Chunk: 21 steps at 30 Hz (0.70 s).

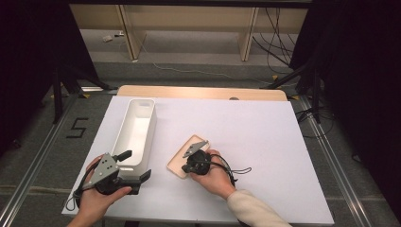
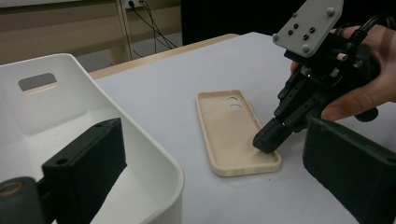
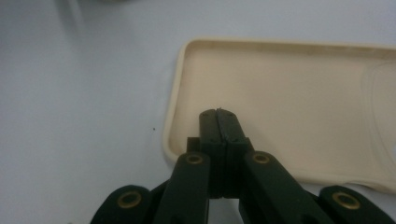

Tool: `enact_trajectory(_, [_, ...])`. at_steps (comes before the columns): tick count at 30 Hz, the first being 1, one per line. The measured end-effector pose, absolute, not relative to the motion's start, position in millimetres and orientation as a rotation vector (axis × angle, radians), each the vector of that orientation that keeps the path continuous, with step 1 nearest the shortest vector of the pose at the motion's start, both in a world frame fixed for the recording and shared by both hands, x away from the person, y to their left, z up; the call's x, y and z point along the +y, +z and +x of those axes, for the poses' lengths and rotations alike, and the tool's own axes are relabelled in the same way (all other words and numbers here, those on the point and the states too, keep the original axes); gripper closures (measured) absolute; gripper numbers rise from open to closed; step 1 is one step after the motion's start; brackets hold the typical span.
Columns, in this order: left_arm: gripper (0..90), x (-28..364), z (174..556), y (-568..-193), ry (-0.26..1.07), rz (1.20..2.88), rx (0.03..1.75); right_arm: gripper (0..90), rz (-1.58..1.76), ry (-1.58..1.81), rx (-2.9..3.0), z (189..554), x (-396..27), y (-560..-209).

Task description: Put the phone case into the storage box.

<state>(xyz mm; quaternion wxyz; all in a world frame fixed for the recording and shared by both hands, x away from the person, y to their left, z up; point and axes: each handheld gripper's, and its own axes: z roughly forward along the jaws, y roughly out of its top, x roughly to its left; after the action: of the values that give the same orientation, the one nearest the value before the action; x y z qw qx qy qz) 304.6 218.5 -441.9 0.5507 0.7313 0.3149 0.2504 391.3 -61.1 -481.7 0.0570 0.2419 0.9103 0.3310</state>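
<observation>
Black "5" (image 1: 77,127) on floor (image 1: 56,156)

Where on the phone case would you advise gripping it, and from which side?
I'd take the raised rim of the phone case at its short end nearest the right gripper, one jaw inside, one outside. It lies flat, open side up, so only the thin wall gives purchase.

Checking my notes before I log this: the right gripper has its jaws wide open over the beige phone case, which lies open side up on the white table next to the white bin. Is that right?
Not quite. The right gripper has its jaws shut, pressed together with nothing between them, tips down inside the beige phone case; the right gripper view shows it. The rest stands: the case lies open side up on the white table beside the white bin.
</observation>
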Motion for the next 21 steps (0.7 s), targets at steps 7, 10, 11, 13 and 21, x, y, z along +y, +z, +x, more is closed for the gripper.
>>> enact_trajectory(7, [5.4, 219.0, 304.5, -441.9, 0.593, 1.731, 0.743, 90.0, 0.727, 0.977, 2.779, 391.7, -64.2, -480.0])
enact_trajectory(10, [5.4, 218.9, 304.4, -442.0, 0.591, 1.729, 0.748, 90.0, 0.718, 0.972, 2.781, 392.1, -65.2, -479.8])
enact_trajectory(11, [5.3, 218.7, 304.4, -442.1, 0.59, 1.729, 0.75, 90.0, 0.715, 0.971, 2.782, 392.4, -65.7, -479.9])
enact_trajectory(13, [5.4, 218.8, 304.5, -442.1, 0.592, 1.731, 0.745, 90.0, 0.725, 0.958, 2.784, 392.0, -66.6, -479.1])
enact_trajectory(21, [5.4, 219.1, 304.3, -441.9, 0.593, 1.731, 0.744, 90.0, 0.718, 0.945, 2.787, 392.5, -69.6, -478.6])
